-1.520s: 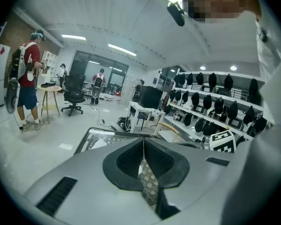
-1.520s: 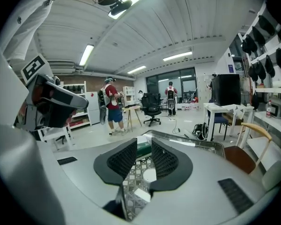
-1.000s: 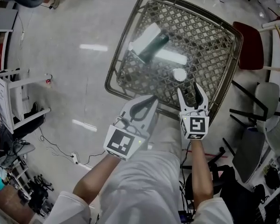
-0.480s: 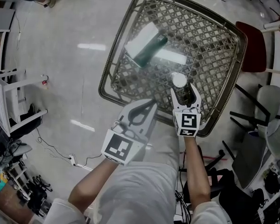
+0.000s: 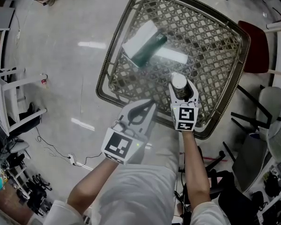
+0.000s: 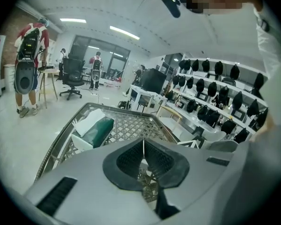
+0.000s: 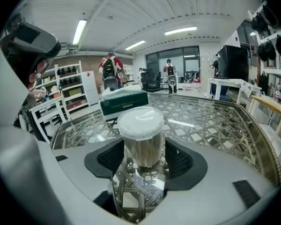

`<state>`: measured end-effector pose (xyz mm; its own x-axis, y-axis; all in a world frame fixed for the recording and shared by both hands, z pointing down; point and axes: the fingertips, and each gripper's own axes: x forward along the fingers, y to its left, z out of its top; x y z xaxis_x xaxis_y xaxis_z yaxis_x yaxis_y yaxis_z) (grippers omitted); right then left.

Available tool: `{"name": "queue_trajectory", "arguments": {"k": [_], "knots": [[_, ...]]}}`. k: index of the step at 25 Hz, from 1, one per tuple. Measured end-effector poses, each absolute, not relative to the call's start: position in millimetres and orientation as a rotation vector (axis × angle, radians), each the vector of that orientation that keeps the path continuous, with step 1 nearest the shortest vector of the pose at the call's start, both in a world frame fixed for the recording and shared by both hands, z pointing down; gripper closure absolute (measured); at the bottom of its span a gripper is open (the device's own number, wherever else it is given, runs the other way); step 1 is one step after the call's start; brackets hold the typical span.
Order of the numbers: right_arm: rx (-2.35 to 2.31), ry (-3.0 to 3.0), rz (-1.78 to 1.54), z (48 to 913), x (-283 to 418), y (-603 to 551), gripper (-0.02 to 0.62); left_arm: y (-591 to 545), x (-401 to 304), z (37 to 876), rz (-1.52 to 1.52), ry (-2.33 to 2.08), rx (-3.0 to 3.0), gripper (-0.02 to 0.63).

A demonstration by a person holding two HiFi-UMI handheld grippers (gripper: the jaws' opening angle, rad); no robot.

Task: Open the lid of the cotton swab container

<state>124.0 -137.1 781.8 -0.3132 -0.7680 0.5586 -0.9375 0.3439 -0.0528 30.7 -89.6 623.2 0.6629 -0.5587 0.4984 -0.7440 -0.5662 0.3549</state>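
The cotton swab container (image 5: pixel 179 81) is a small clear cylinder with a white lid, standing upright near the front edge of the wicker table (image 5: pixel 107 76). In the right gripper view the container (image 7: pixel 141 137) fills the gap between the pads, lid on. My right gripper (image 5: pixel 180 88) straddles it with jaws wide and a thin gap showing on at least one side; the same gripper (image 7: pixel 143 157) reaches about half the container's height. My left gripper (image 5: pixel 149 106) hangs shut and empty off the table's front edge, left of the right one. Its pads (image 6: pixel 143 150) meet in a closed line.
A green and white tissue box (image 5: pixel 143 45) lies on the table behind and to the left of the container, also seen as the box (image 7: pixel 124 102) and box (image 6: pixel 94 125). A red chair (image 5: pixel 253 46) and grey chairs stand to the right of the table. People and desks are far off.
My right gripper has moved forward over the table edge and now has the container between its jaws, which stand wider. The left gripper has barely shifted.
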Motion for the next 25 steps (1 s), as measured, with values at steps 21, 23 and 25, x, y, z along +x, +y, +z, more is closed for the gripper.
{"name": "queue_trajectory", "arguments": {"k": [21, 23, 25], "knots": [[1.465, -2.160, 0.509, 774, 119, -141, 0.364, -84, 27, 620, 0.447, -1.009, 2.334, 0.598], [1.467, -2.164, 0.504, 767, 119, -138, 0.364, -84, 25, 617, 0.443, -1.012, 2.336, 0.598], [1.470, -2.164, 0.501, 759, 120, -136, 0.364, -85, 24, 612, 0.441, -1.015, 2.349, 0.598]]}}
